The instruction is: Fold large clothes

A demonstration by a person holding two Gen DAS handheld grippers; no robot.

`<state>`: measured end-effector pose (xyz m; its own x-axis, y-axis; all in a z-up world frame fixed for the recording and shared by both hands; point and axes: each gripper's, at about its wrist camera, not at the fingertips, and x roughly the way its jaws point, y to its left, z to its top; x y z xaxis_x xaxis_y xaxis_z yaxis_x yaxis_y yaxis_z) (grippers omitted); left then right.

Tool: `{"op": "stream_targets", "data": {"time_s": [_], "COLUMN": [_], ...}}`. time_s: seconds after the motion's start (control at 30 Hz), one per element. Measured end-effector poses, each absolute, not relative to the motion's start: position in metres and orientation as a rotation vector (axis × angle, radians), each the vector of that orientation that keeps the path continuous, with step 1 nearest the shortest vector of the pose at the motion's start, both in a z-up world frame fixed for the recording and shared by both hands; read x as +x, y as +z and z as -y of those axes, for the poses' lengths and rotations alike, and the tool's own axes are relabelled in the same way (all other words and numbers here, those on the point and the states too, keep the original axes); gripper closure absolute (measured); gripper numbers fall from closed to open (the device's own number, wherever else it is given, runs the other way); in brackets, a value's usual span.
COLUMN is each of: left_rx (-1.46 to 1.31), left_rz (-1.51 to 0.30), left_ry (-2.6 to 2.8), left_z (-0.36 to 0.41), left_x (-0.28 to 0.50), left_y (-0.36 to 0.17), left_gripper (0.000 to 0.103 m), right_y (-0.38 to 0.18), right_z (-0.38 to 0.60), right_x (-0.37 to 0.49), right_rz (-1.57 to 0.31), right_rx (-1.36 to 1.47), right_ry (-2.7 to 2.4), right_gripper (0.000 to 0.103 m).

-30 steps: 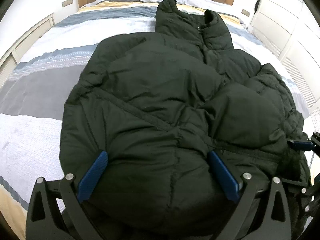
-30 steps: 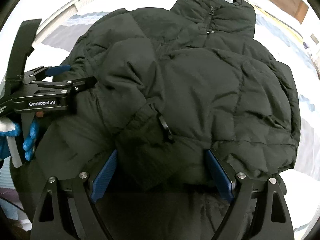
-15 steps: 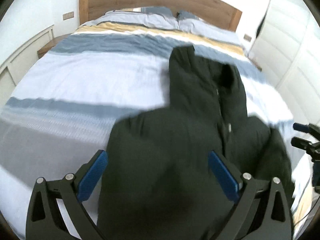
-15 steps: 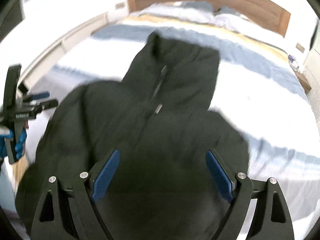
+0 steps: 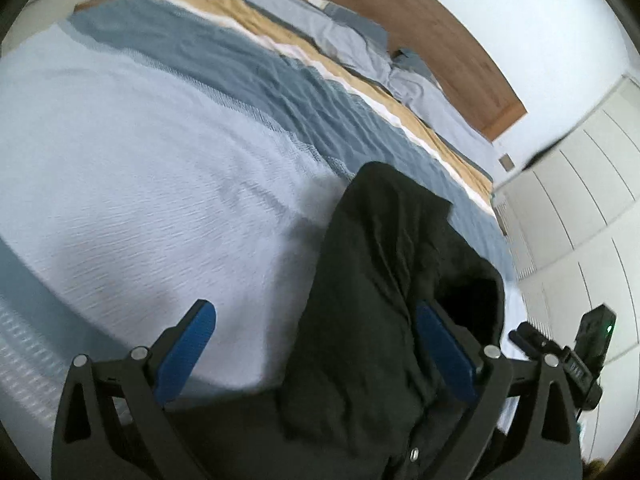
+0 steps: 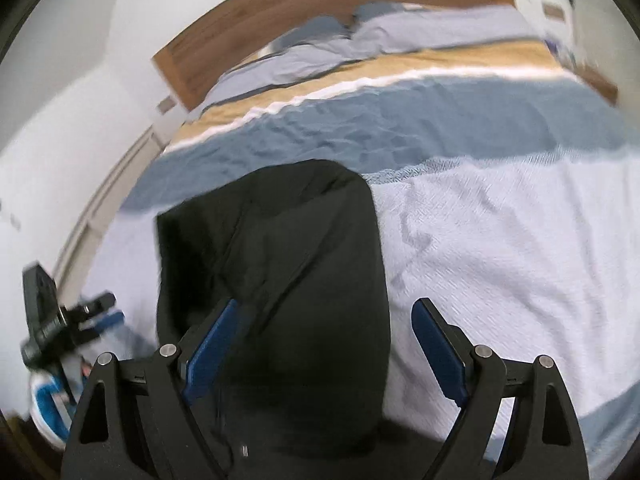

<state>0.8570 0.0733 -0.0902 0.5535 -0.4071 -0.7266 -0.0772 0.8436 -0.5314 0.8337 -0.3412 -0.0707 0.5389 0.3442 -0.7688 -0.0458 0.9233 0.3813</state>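
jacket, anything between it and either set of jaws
Nothing visible does. The dark jacket lies on the striped bed, reaching between the open jaws of both the left gripper and the right gripper.

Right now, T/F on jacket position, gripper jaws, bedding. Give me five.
1. The dark jacket lies on the bed. True.
2. The right gripper has its jaws shut tight. False: they stand wide apart.
3. The left gripper has its jaws spread. True.
4. The bedspread is plain red. False: it has blue, white and tan bands.
5. The wooden headboard stands behind the pillows. True.
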Motion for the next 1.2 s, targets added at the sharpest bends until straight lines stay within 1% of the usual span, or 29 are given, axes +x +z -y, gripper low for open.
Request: {"op": "stream_targets", "data": {"time_s": [0.23, 0.33, 0.37, 0.4, 0.43, 0.47, 0.5, 0.53, 0.57, 0.6, 0.63, 0.73, 0.8, 0.97, 1.1, 1.2], "left_rx": [-0.608, -0.565, -0.534, -0.509, -0.493, -0.476, -0.457, -0.436, -0.389, -0.363, -0.346, -0.349, -0.350, -0.335, -0.376, -0.419], "left_rz": [-1.061, -1.109, -1.141, -1.166, -1.183, -1.208, -1.232, -1.243, -1.240, -1.234, -1.229, -1.213, -1.193, -1.147, -1.098, -1.065], "left_ry": [-0.176, -0.141, -0.122, -0.114, -0.113, -0.124, -0.146, -0.161, -0.166, -0.171, -0.173, -0.171, -0.179, -0.228, -0.264, -0.296], "left_z": [-0.051, -0.036, -0.029, -0.023, -0.020, -0.014, -0.007, -0.001, 0.007, 0.010, 0.013, 0.009, 0.005, -0.003, -0.019, -0.030], "left_x": [0.897, 0.903, 0.906, 0.907, 0.908, 0.910, 0.911, 0.910, 0.909, 0.907, 0.905, 0.897, 0.887, 0.842, 0.796, 0.756], "left_y": [-0.129, -0.140, -0.146, -0.150, -0.153, -0.156, -0.159, -0.159, -0.156, -0.153, -0.150, -0.140, -0.130, -0.098, -0.077, -0.066], "left_gripper": [0.002, 0.003, 0.006, 0.010, 0.023, 0.046, 0.059, 0.076, 0.085, 0.088, 0.091, 0.094, 0.094, 0.095, 0.095, 0.095], "right_y": [-0.104, -0.110, -0.111, -0.112, -0.114, -0.116, -0.118, -0.119, -0.120, -0.119, -0.118, -0.104, -0.090, -0.049, -0.015, 0.002], "right_z": [0.338, 0.334, 0.332, 0.330, 0.328, 0.324, 0.320, 0.317, 0.312, 0.306, 0.302, 0.294, 0.296, 0.302, 0.300, 0.304], "right_x": [0.871, 0.882, 0.886, 0.888, 0.891, 0.894, 0.897, 0.899, 0.901, 0.901, 0.900, 0.890, 0.879, 0.836, 0.780, 0.737], "right_rz": [-1.015, -1.026, -1.026, -1.027, -1.032, -1.042, -1.057, -1.069, -1.079, -1.091, -1.092, -1.071, -1.042, -0.974, -0.929, -0.905], "right_rx": [0.392, 0.380, 0.379, 0.378, 0.374, 0.362, 0.342, 0.322, 0.300, 0.256, 0.219, 0.128, 0.106, 0.083, 0.025, 0.034], "right_ry": [0.212, 0.193, 0.183, 0.176, 0.170, 0.164, 0.154, 0.149, 0.159, 0.172, 0.175, 0.200, 0.216, 0.298, 0.390, 0.419], "right_gripper": [0.016, 0.016, 0.016, 0.019, 0.026, 0.030, 0.038, 0.053, 0.064, 0.081, 0.085, 0.091, 0.092, 0.092, 0.093, 0.093]}}
